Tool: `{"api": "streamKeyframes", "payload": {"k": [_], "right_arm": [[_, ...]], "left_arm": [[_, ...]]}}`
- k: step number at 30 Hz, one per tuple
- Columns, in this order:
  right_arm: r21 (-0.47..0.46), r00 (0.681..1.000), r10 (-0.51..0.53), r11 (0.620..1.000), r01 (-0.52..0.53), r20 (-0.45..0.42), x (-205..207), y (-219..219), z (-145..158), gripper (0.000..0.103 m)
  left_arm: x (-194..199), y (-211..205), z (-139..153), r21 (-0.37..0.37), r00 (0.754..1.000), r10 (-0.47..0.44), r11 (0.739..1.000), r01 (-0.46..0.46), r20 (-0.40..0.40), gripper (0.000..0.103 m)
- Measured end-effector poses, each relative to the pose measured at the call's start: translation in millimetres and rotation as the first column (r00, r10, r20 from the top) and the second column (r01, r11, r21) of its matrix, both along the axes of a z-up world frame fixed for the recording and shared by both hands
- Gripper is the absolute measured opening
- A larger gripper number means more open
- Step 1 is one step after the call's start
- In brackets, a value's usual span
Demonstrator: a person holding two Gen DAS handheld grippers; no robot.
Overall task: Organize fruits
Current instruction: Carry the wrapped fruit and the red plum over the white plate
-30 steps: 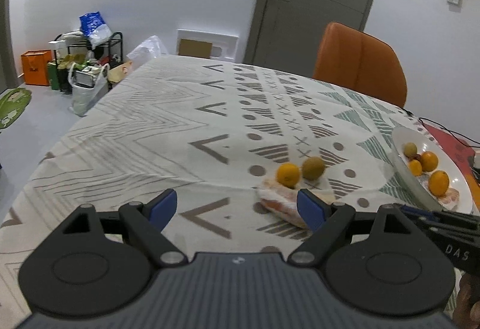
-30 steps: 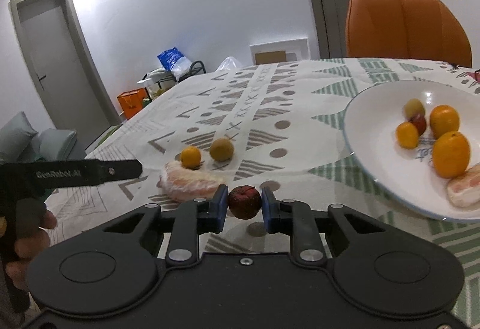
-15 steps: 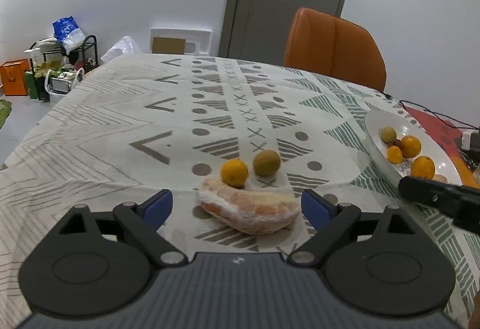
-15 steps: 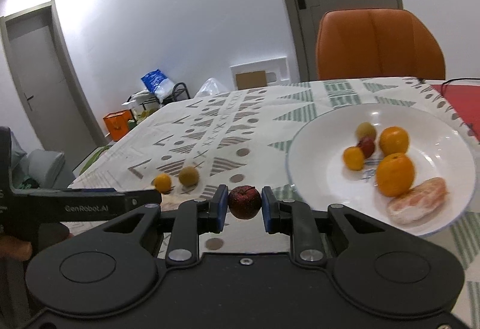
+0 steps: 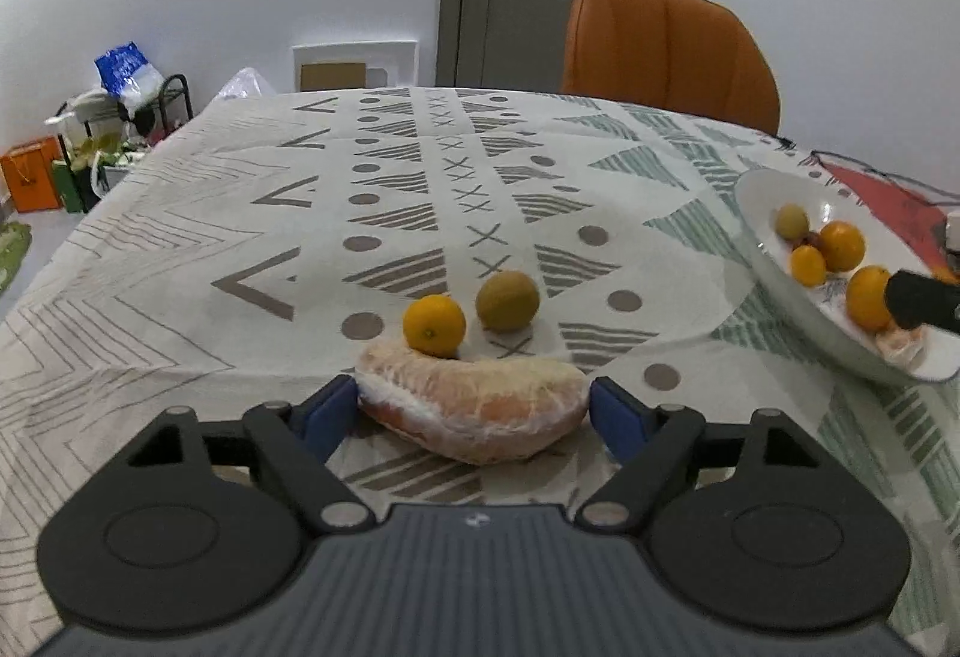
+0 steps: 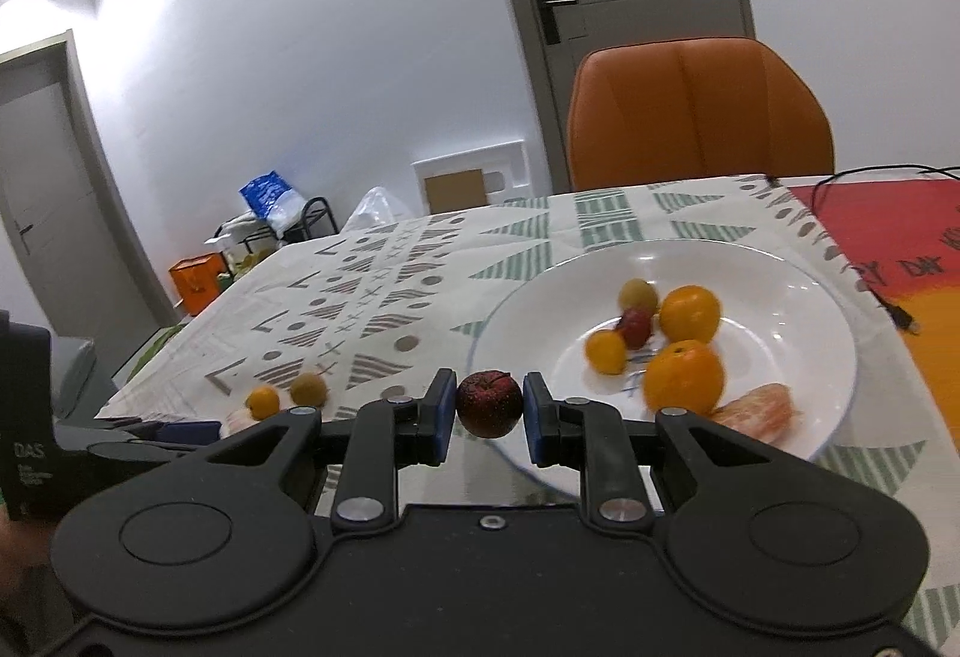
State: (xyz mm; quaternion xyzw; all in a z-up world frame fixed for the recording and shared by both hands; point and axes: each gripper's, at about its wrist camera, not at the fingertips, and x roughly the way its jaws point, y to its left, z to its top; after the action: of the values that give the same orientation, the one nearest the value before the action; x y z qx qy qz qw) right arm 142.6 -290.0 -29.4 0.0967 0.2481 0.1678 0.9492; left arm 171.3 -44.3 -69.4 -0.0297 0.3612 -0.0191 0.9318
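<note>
Since a second ago my left claw (image 5: pixel 471 408) has swung over until the peeled pomelo wedge (image 5: pixel 474 408) sits between its blue pads, and my right claw (image 6: pixel 489 411) has carried its fruit to the plate's near rim. My left jaws have just been closing but stand wide, the left pad at the wedge's end, the right pad just clear. On the patterned tablecloth (image 5: pixel 252 213) lies that one wedge, with one small orange (image 5: pixel 434 324) and one green-brown fruit (image 5: pixel 507 299) just behind it. One white plate (image 6: pixel 798 291) holds two large oranges, one small orange, one peeled segment (image 6: pixel 757 413), one green-brown fruit and one red fruit. My right claw grips one dark red fruit (image 6: pixel 489 404).
</note>
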Motion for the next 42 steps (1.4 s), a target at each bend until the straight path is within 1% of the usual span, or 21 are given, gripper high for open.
{"api": "streamKeyframes", "payload": {"k": [8, 18, 34, 36, 37, 42], "right_arm": [[0.009, 0.999, -0.048, 0.999, 0.048, -0.010, 3, -19, -7, 0.022], [0.023, 0.992, -0.125, 0.992, 0.125, -0.003, 7, -49, -10, 0.022], [0.054, 0.976, -0.216, 0.975, 0.215, 0.006, 14, -83, -20, 0.022], [0.064, 0.975, -0.224, 0.973, 0.223, 0.005, 15, -86, -22, 0.024], [0.069, 0.974, -0.224, 0.972, 0.223, 0.008, 15, -87, -22, 0.030], [0.080, 0.973, -0.230, 0.971, 0.227, 0.022, 8, -90, -21, 0.030]], "left_arm": [[-2, -15, 17, -0.007, 0.998, -0.039, 0.999, 0.040, 0.046, 0.083], [2, -38, 32, -0.011, 0.993, -0.084, 0.996, 0.085, 0.084, 0.083], [13, -85, 48, 0.021, 0.976, -0.182, 0.983, 0.181, 0.120, 0.083], [15, -92, 49, 0.028, 0.973, -0.197, 0.980, 0.195, 0.122, 0.083], [16, -95, 50, 0.030, 0.972, -0.203, 0.979, 0.200, 0.122, 0.083], [20, -109, 52, 0.041, 0.963, -0.237, 0.971, 0.234, 0.126, 0.083]]}}
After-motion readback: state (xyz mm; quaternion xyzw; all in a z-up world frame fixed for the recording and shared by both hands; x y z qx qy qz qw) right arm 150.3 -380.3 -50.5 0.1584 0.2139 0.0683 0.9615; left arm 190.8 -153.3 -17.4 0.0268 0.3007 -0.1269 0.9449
